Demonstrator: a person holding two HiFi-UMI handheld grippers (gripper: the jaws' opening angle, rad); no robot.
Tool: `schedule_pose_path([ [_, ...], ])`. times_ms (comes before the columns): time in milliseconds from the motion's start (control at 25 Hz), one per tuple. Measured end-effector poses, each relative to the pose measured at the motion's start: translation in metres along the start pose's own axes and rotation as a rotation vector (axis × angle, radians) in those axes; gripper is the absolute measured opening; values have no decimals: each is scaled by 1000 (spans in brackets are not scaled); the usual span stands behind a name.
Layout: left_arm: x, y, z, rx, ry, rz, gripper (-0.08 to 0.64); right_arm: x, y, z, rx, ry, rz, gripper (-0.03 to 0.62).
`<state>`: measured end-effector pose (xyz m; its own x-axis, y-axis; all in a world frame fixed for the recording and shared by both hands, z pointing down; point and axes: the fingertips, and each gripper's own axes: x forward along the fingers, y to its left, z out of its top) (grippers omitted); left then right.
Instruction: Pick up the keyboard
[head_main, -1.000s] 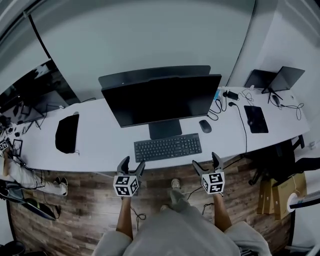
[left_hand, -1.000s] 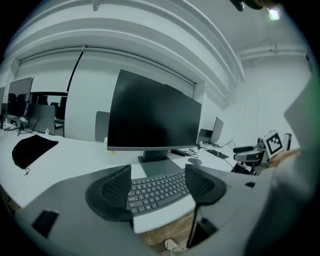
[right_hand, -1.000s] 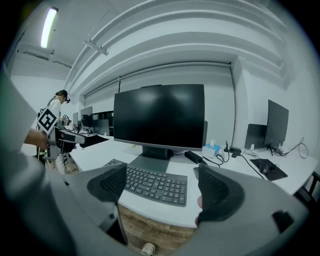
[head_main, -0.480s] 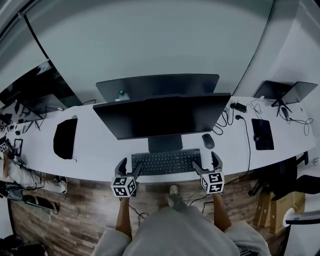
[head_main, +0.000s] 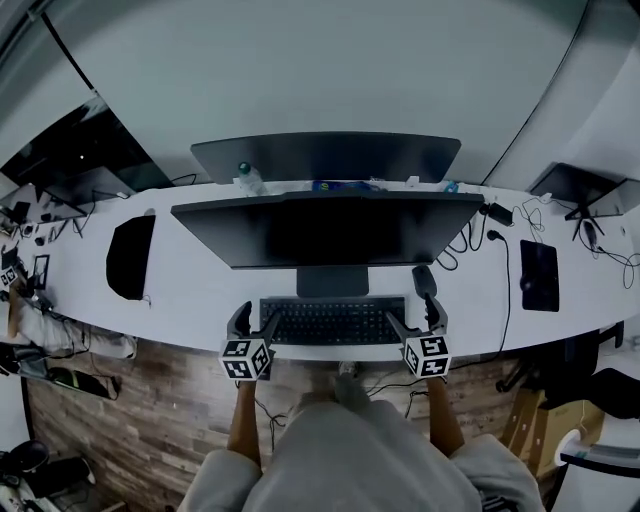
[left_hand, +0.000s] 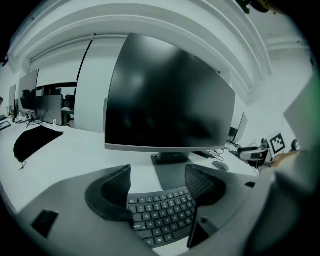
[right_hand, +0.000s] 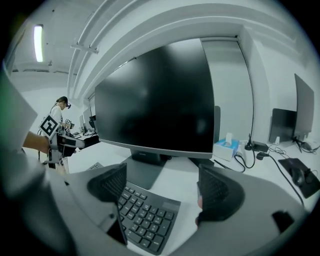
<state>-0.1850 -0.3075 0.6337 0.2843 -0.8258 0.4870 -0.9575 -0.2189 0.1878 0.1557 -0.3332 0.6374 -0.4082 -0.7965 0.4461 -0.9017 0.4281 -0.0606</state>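
Observation:
A black keyboard (head_main: 332, 320) lies near the front edge of the white desk (head_main: 200, 290), just before the monitor stand. My left gripper (head_main: 253, 325) is open over the keyboard's left end; in the left gripper view the keys (left_hand: 162, 215) show between its spread jaws (left_hand: 159, 187). At the right end my right gripper (head_main: 413, 318) is open too, with the keyboard's right corner (right_hand: 145, 215) between its jaws (right_hand: 162, 187). Neither gripper holds anything. Whether the fingers touch the keyboard is unclear.
A large dark monitor (head_main: 325, 228) on a stand (head_main: 332, 282) rises right behind the keyboard, with a second screen (head_main: 325, 155) further back. A mouse (head_main: 424, 280) sits beside the right gripper. A black cloth (head_main: 130, 255) lies at left; cables (head_main: 480, 235) and a dark pad (head_main: 540, 275) lie at right.
Both grippers have moved forward from in front of the desk edge to the two ends of the keyboard. The head view has shifted closer over the desk.

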Motion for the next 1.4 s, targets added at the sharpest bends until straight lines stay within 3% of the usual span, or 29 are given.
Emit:
schedule_pose_path([
  [360, 16, 11, -16, -33, 54, 14, 322, 20, -2, -21, 38, 61, 20, 445],
  [1400, 52, 59, -76, -112, 200, -48, 322, 55, 15, -85, 135, 208, -30, 445],
])
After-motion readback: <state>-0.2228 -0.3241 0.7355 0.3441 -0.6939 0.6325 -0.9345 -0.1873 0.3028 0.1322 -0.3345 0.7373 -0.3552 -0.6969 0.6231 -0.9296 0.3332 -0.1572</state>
